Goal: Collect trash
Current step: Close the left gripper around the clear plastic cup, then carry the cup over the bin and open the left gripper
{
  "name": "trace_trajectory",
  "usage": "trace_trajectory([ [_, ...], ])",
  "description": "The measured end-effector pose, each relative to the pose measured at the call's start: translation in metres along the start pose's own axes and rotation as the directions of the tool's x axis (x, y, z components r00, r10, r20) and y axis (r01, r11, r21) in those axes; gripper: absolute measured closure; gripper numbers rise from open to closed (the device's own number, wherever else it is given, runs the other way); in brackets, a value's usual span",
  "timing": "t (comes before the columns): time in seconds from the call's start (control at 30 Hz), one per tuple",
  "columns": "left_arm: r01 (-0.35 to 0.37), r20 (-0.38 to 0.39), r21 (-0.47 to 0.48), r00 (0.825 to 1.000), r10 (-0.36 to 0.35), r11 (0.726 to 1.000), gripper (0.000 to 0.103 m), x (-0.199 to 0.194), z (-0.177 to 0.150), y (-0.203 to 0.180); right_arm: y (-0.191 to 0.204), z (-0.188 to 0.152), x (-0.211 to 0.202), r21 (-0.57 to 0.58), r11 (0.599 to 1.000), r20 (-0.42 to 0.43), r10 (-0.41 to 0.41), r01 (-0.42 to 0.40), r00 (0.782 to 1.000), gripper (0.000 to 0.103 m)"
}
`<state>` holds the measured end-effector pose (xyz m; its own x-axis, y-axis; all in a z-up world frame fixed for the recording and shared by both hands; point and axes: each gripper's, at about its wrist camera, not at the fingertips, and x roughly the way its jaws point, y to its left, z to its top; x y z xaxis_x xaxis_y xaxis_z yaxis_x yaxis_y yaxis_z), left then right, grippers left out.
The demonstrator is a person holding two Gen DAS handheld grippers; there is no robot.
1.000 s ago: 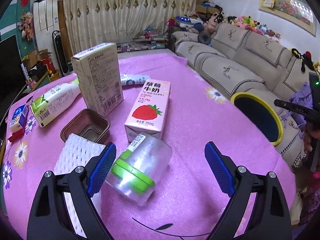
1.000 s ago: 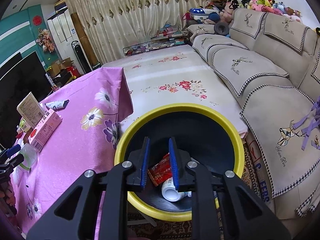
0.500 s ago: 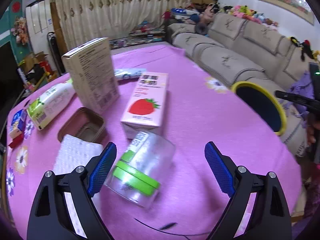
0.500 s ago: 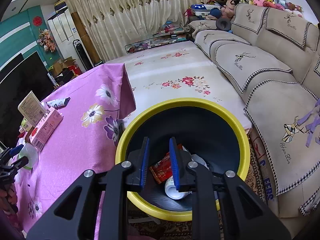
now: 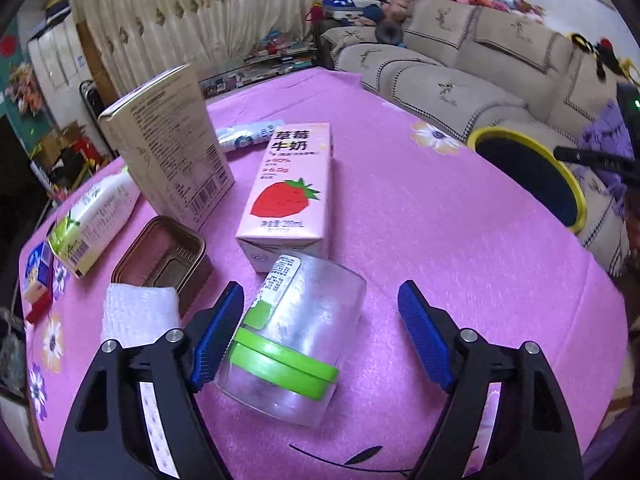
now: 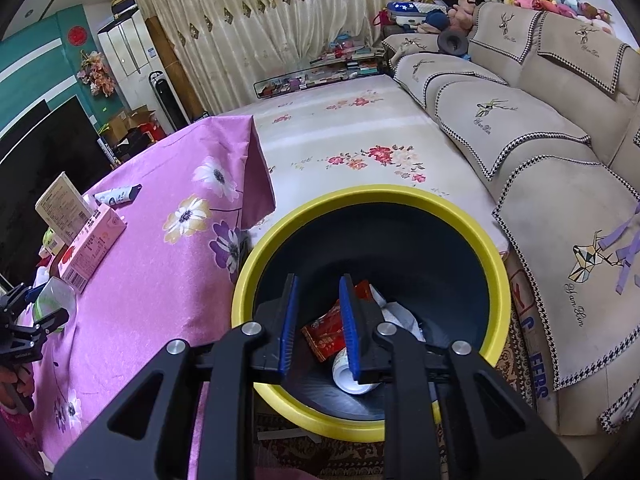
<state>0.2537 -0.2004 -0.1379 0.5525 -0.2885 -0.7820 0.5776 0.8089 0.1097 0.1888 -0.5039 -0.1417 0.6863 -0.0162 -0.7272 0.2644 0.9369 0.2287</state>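
Observation:
A clear plastic jar point(image 5: 296, 332) with a green band lies on its side on the pink tablecloth point(image 5: 440, 240). My left gripper point(image 5: 320, 296) straddles it and its jaws are closing. The left pad point(image 5: 218, 336) is right beside the jar, and the right pad point(image 5: 424, 340) is still well off it. Over the yellow-rimmed dark bin point(image 6: 496, 292) my right gripper point(image 6: 319, 284) hovers with a narrow empty gap between its fingers. Below it in the bin lie a red wrapper point(image 6: 326, 336) and a white cup point(image 6: 348, 376).
Beyond the jar lie a pink strawberry milk carton point(image 5: 290, 196), an upright beige box point(image 5: 168, 148), a white-and-green bottle point(image 5: 94, 224), a brown tray point(image 5: 160, 260), white foam netting point(image 5: 138, 312) and a tube point(image 5: 248, 136). The bin's rim point(image 5: 576, 196) is past the table's right edge, before a beige sofa point(image 6: 520, 140).
My left gripper's jaws have narrowed around the jar and the left view has rolled slightly. The right gripper has stayed over the bin.

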Motion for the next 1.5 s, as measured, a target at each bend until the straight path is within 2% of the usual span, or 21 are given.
trace_trajectory([
  [0.13,0.021,0.02,-0.009,1.0,-0.021,1.0,0.04,-0.009,0.001,-0.002,0.002,-0.001,0.002,-0.007,1.0,-0.006,0.006,-0.006,1.0,0.083],
  [0.2,0.022,0.017,-0.005,1.0,-0.022,1.0,0.04,-0.01,0.002,-0.003,0.003,-0.002,0.003,-0.011,1.0,-0.012,0.008,-0.008,1.0,0.083],
  [0.33,-0.034,-0.004,0.009,0.999,0.034,0.999,0.04,-0.002,0.001,-0.002,0.004,-0.005,0.007,-0.013,1.0,-0.025,0.014,-0.014,1.0,0.083],
  [0.47,-0.046,0.0,0.044,0.999,0.046,0.998,0.04,0.0,0.0,-0.006,0.005,-0.007,0.009,-0.023,1.0,-0.039,0.015,-0.015,0.999,0.082],
  [0.6,-0.119,-0.007,0.108,0.993,0.12,0.987,0.043,0.01,-0.002,-0.012,0.007,-0.007,0.013,-0.025,1.0,-0.047,0.015,-0.016,0.999,0.082],
  [0.7,-0.12,-0.004,0.117,0.993,0.121,0.986,0.045,0.01,-0.002,-0.013,0.006,-0.008,0.011,-0.021,1.0,-0.042,0.022,-0.023,0.999,0.082],
  [0.9,-0.038,0.031,0.042,0.999,0.036,0.998,0.051,-0.017,0.003,-0.011,0.001,-0.008,-0.006,-0.011,1.0,-0.003,0.028,-0.028,1.0,0.082],
  [1.17,0.01,0.131,0.101,0.991,-0.024,0.995,0.052,-0.061,0.023,-0.051,-0.01,-0.013,-0.037,0.005,0.999,0.055,0.032,-0.032,0.998,0.082],
  [1.5,0.092,0.169,0.146,0.979,-0.117,0.985,0.052,-0.079,0.055,-0.102,-0.033,-0.019,-0.072,0.03,0.999,0.124,0.009,-0.012,0.992,0.082],
])
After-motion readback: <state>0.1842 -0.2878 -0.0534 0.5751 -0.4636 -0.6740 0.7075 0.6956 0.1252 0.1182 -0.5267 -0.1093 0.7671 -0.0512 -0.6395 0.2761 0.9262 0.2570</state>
